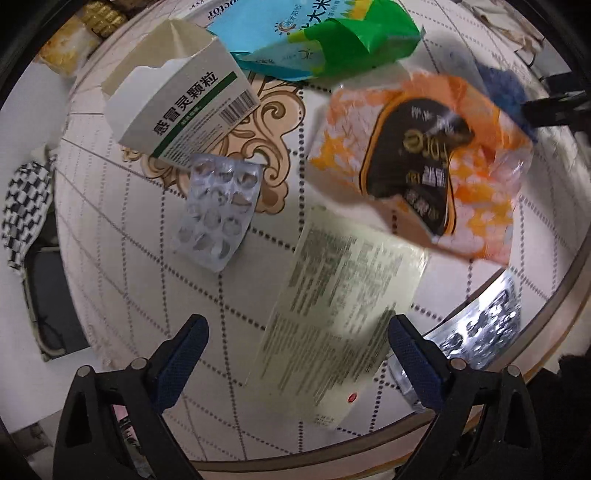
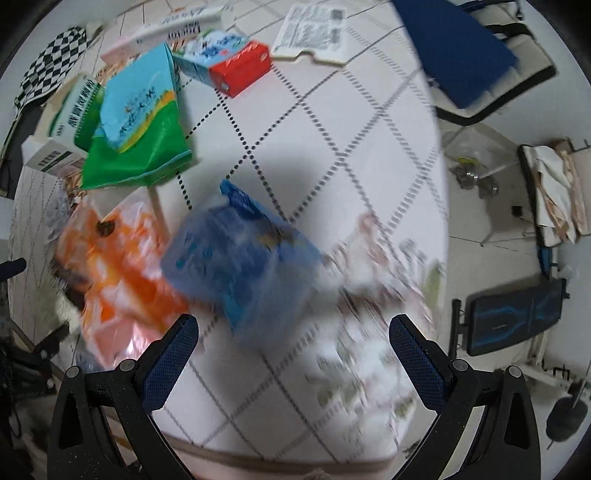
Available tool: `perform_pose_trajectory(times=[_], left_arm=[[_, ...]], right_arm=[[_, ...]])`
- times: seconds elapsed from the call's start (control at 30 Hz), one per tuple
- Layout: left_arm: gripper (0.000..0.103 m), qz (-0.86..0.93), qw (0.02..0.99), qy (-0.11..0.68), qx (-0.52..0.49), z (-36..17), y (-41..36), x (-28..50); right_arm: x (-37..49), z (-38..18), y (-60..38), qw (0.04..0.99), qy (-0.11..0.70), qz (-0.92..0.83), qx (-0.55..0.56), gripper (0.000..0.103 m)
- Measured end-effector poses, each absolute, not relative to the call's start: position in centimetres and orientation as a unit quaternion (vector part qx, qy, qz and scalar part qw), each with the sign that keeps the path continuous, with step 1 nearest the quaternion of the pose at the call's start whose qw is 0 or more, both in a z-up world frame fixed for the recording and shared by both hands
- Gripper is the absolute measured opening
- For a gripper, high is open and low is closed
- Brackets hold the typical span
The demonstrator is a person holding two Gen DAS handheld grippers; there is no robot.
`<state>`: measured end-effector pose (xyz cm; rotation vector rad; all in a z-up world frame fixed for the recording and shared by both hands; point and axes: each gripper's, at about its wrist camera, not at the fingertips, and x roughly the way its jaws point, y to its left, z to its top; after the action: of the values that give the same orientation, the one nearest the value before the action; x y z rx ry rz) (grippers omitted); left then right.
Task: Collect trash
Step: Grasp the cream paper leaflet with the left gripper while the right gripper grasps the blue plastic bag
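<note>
Trash lies on a round white table (image 1: 122, 280). In the left wrist view my left gripper (image 1: 295, 354) is open above a printed paper leaflet (image 1: 343, 299). Beyond it lie an empty blister pack (image 1: 218, 210), a white and green medicine box (image 1: 177, 99), an orange plastic bag (image 1: 424, 173) and a blue and green bag (image 1: 317, 40). In the right wrist view my right gripper (image 2: 293, 354) is open and empty above a blurred blue packet (image 2: 243, 266), with the orange bag (image 2: 118, 269) to its left and a white patterned wrapper (image 2: 376, 332) to its right.
A second blister pack (image 1: 480, 332) lies at the table's edge on the right. A red and blue carton (image 2: 225, 62), a white box (image 2: 166, 29) and a flat card (image 2: 314, 33) lie at the far side. Chairs (image 2: 461, 62) and a bench (image 2: 517, 314) stand beside the table.
</note>
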<state>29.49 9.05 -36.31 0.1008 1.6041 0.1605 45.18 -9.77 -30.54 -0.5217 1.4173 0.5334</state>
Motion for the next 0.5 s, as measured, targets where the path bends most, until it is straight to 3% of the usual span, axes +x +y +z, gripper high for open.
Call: perform_pose_trajectory(times=[0.07,0.1,0.13,0.23,0.4,0.47,0.5], left_arm=[[0.094,0.065,0.692,0.718,0.029,-35.7,9.1,29.3],[0.091,0.062,0.692,0.718,0.024,-35.5,9.0,29.2],[0.091,0.057,0.691,0.720,0.019,-35.1,8.8,28.9],[0.091,0.034,0.684,0.729,0.010,-34.7,7.6,28.2],[0.090,0.046,0.675,0.736,0.022,-34.5,6.8,27.6],[0.079,0.073,0.679,0.730,0.008,-34.0,7.3,27.9],[0.068,0.087,0.682,0.726,-0.010,-33.7,7.8,28.0]], right_arm=[[45.8,-31.5,-9.0,0.690,0.642,0.248,-0.224,0.100],[46.0,-31.9,-8.7,0.688,0.645,0.252,-0.220,0.090],[46.3,-32.3,-8.5,0.687,0.646,0.253,-0.215,0.073],[46.4,-32.7,-8.7,0.689,0.652,0.248,-0.199,0.048],[47.1,-33.1,-10.2,0.683,0.672,0.240,-0.156,0.035],[47.0,-33.2,-10.9,0.680,0.677,0.239,-0.148,0.031],[46.9,-33.0,-11.4,0.680,0.680,0.236,-0.142,0.030]])
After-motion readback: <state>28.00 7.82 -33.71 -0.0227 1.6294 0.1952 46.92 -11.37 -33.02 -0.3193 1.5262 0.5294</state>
